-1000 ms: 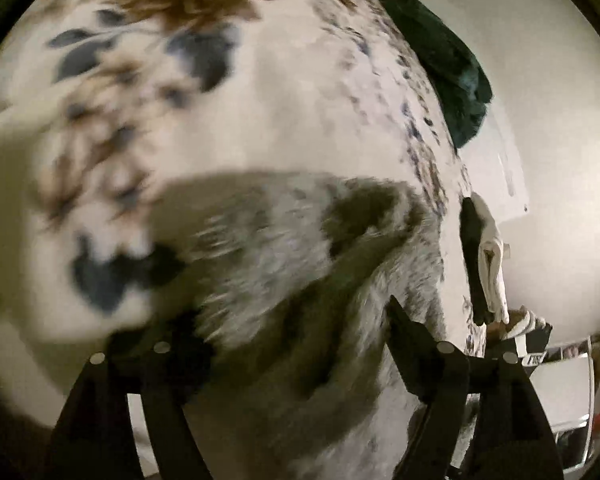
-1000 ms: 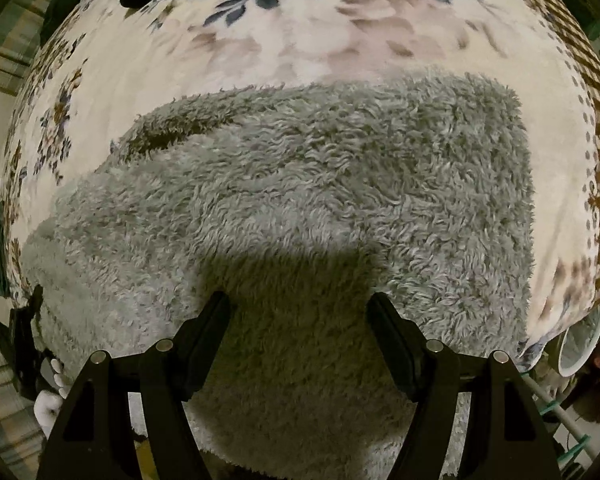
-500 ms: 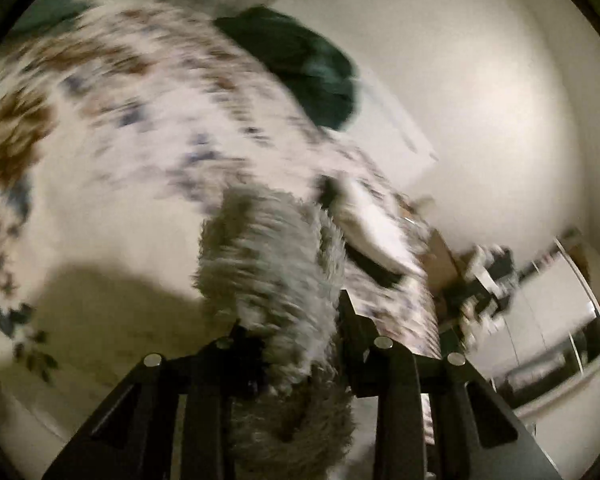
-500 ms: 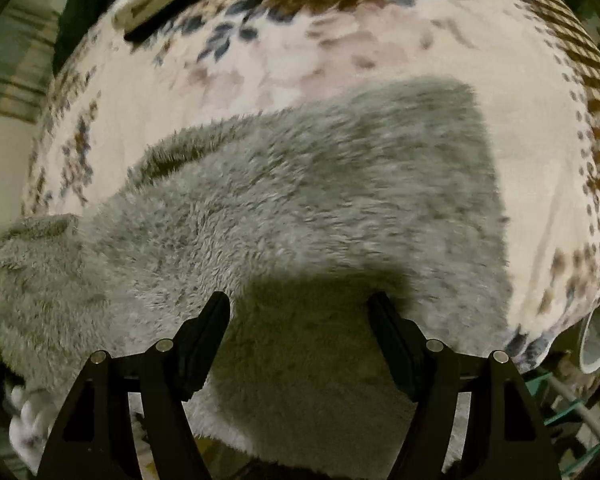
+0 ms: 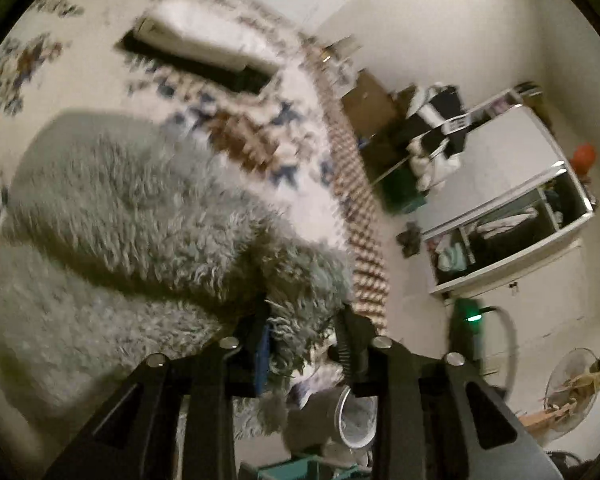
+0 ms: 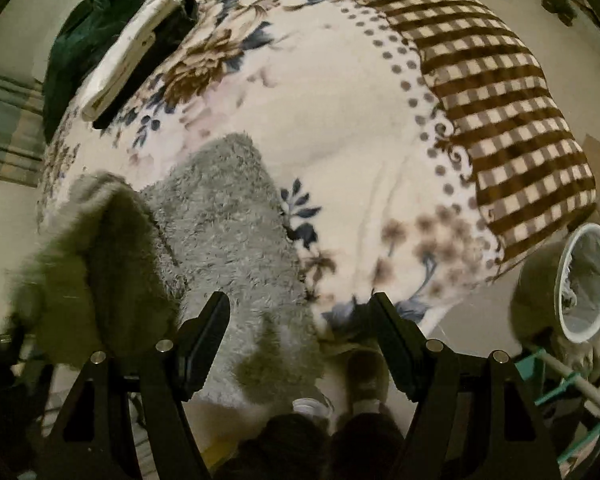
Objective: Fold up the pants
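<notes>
A bunched edge of the fuzzy grey pants is pinched between the narrowed jaws of the left gripper and lifted off the floral blanket; the jaws have just been closing and then easing slightly. The right gripper is held wide with nothing gripped – grey fleece only lies beneath it. The raised fold is blurred, and the pants' near end is cut off behind the fingers.
</notes>
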